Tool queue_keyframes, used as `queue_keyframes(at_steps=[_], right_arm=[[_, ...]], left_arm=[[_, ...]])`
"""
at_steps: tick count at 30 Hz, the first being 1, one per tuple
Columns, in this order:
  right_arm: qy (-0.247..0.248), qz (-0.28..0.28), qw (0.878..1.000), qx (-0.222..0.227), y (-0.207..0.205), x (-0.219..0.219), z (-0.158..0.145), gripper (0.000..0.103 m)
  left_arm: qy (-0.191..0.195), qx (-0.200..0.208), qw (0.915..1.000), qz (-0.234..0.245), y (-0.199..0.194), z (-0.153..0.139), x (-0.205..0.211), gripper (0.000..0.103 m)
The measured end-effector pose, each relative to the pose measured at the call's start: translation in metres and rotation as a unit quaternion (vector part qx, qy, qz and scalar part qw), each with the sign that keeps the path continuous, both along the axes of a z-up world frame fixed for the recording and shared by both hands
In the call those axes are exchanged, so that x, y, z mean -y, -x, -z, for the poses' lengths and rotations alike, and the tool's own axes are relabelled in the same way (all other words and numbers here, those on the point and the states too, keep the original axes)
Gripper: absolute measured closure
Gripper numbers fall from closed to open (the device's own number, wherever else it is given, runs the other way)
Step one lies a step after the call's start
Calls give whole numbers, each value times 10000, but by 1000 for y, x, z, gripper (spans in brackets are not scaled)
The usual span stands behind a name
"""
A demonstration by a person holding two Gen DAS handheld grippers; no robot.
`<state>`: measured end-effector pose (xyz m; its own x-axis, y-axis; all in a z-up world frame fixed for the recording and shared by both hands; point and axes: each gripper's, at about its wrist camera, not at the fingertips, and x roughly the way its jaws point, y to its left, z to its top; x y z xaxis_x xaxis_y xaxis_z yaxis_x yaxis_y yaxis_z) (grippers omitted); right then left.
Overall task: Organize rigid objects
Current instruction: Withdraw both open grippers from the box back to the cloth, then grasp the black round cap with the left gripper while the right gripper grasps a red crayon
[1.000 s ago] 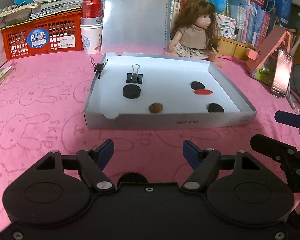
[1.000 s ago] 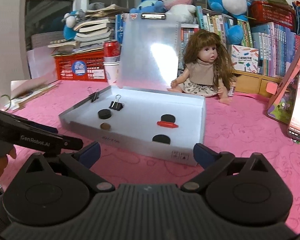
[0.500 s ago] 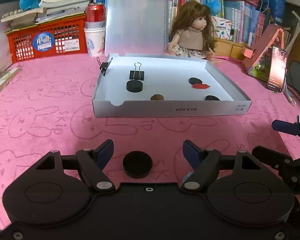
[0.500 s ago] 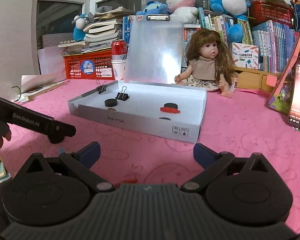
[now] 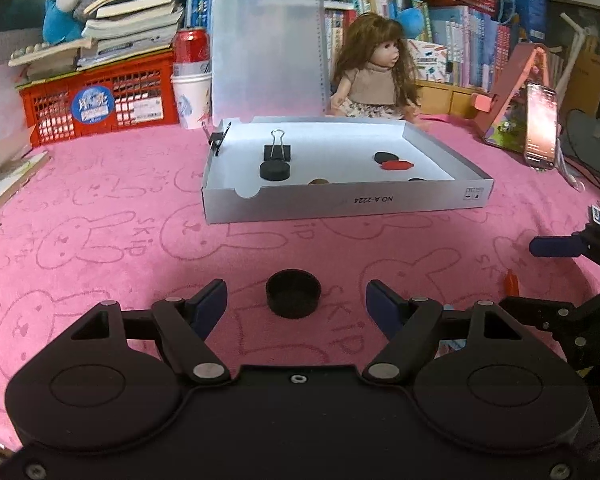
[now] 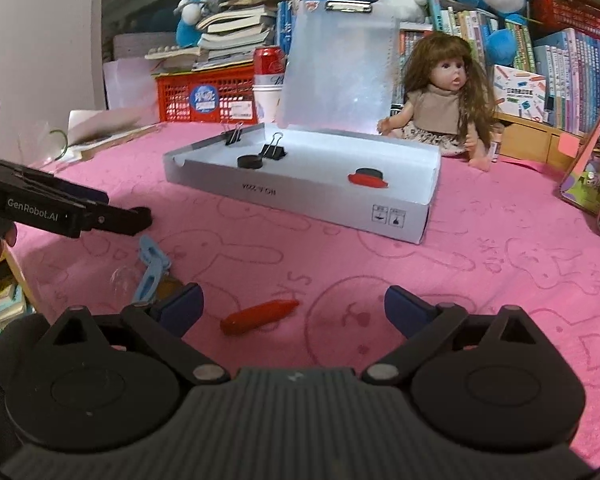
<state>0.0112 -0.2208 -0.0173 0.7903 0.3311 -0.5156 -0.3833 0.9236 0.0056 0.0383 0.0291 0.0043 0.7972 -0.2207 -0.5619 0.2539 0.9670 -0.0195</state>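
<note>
A worktop covered by a pink cloth [image 5: 100, 216] printed with rabbit outlines is seen from both wrist views. On it, a shallow white box [image 5: 340, 200] is set with its translucent lid [image 5: 266, 52] raised upright at the back. Inside the box, a black binder clip [image 5: 277, 151], a black round cap [image 5: 274, 170], a second black disc with a red piece [image 5: 396, 165] just beside it, a small brown item [image 5: 319, 181] and another dark disc near the front wall are seen; a further binder clip [image 5: 217, 140] is clipped to the box's left wall.

The left tool [image 5: 296, 300] is held low over the cloth with its jaws spread wide; a black round cap [image 5: 293, 293] lies on the cloth between the blue pads [image 5: 210, 304], touched by neither.

The right tool [image 6: 294, 310] is likewise held wide apart and nothing is gripped. A red tapered piece [image 6: 260, 316] lies on the cloth between its pads, nearer the left one and not touched. A pale blue clip [image 6: 152, 270] is seen on the cloth to the left of it, near the worktop's edge.

Behind the box, a doll [image 6: 444, 100] is seated, with a red basket [image 5: 96, 108], a red can [image 5: 191, 46] on paper cups and shelves of books beyond. A phone [image 5: 542, 126] is propped at the right.
</note>
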Motion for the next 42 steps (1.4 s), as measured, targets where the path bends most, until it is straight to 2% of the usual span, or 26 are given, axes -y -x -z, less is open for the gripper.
queue_keyframes(at_steps=[8, 12, 17, 22, 29, 31, 33, 39, 42], right_arm=[[180, -247, 9995, -125, 2, -2, 3, 8], [170, -381, 9990, -176, -2, -3, 1, 13], [196, -571, 9979, -232, -4, -6, -1, 24], [236, -727, 9967, -263, -2, -9, -3, 33], [434, -978, 9938, -298, -1, -15, -9, 46], [493, -1009, 9932, -306, 0, -17, -10, 49], [533, -1006, 9930, -305, 1, -19, -11, 55], [511, -862, 9945, -321, 1, -20, -12, 56], [546, -621, 9963, -215, -1, -17, -14, 56]], left_arm=[[-118, 130, 9997, 152, 1, 7, -2, 33], [-67, 25, 9999, 118, -6, 13, -4, 44], [-68, 60, 9999, 52, -10, 15, -4, 51], [-85, 41, 9999, 123, -11, 14, -3, 66], [-121, 38, 9998, 177, -12, 13, -2, 67], [-124, 53, 9998, 177, -12, 13, -2, 73], [-120, 88, 9998, 152, -11, 13, -1, 72], [-224, 181, 9995, 144, -8, 14, 4, 72], [-204, 211, 9995, 145, -8, 10, 4, 72]])
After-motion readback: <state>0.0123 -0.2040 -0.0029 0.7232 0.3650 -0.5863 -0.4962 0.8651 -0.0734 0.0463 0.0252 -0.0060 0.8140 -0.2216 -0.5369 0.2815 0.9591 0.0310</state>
